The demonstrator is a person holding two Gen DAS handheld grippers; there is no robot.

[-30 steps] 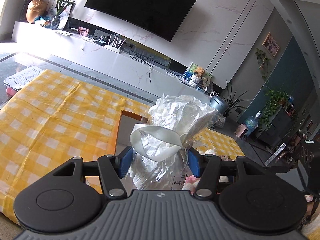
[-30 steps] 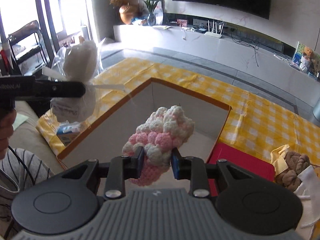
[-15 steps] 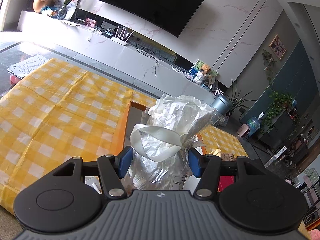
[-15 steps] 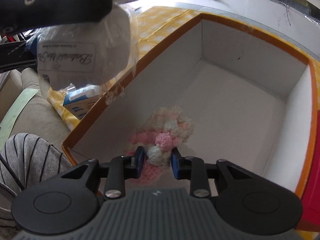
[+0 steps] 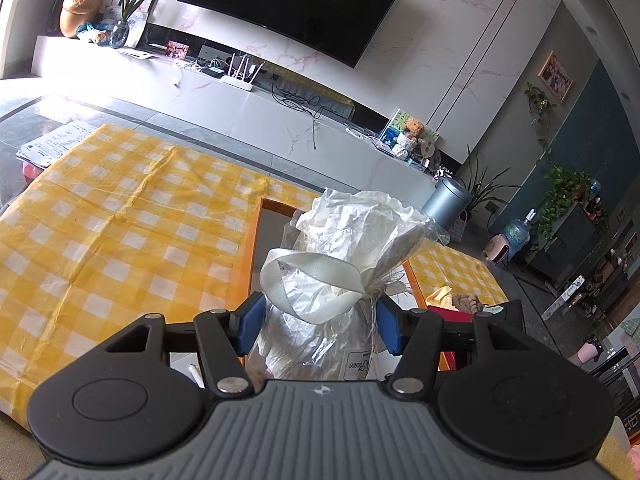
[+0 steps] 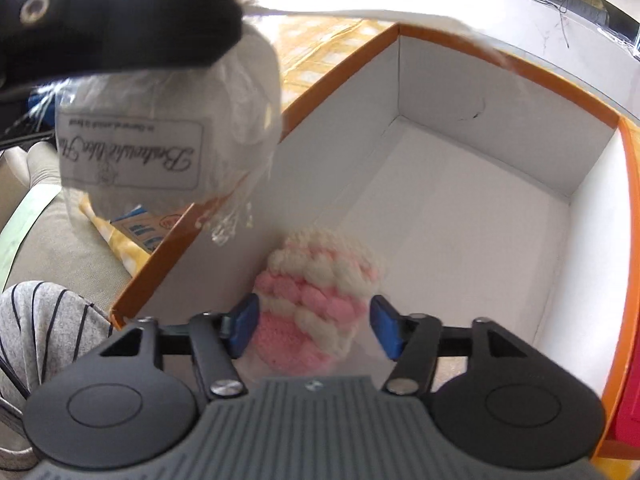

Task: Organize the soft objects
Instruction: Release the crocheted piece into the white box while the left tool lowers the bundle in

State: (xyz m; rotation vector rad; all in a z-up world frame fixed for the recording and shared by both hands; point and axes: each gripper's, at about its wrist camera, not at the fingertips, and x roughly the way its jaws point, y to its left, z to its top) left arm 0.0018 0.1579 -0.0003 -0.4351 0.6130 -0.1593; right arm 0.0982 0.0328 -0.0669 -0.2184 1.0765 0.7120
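My left gripper point(image 5: 318, 330) is shut on a clear plastic bag of white soft stuff point(image 5: 340, 280) tied with a cream ribbon, held above the near edge of the orange-rimmed white box point(image 5: 250, 256). In the right wrist view that bag point(image 6: 168, 120) hangs over the box's near left wall point(image 6: 320, 152). My right gripper point(image 6: 314, 330) is open inside the box, its blue pads apart on either side of a pink and cream knitted piece point(image 6: 316, 304) lying on the box floor.
A yellow checked cloth point(image 5: 100, 240) covers the table. A red lid point(image 5: 452, 316) and a brown knitted item point(image 5: 466, 300) lie right of the box. A blue carton point(image 6: 140, 228) sits by the box's left wall. My striped sleeve point(image 6: 44, 328) is at lower left.
My right gripper went down into the box with the knitted piece and opened, letting it go on the floor. The left gripper carried the bag closer over the box.
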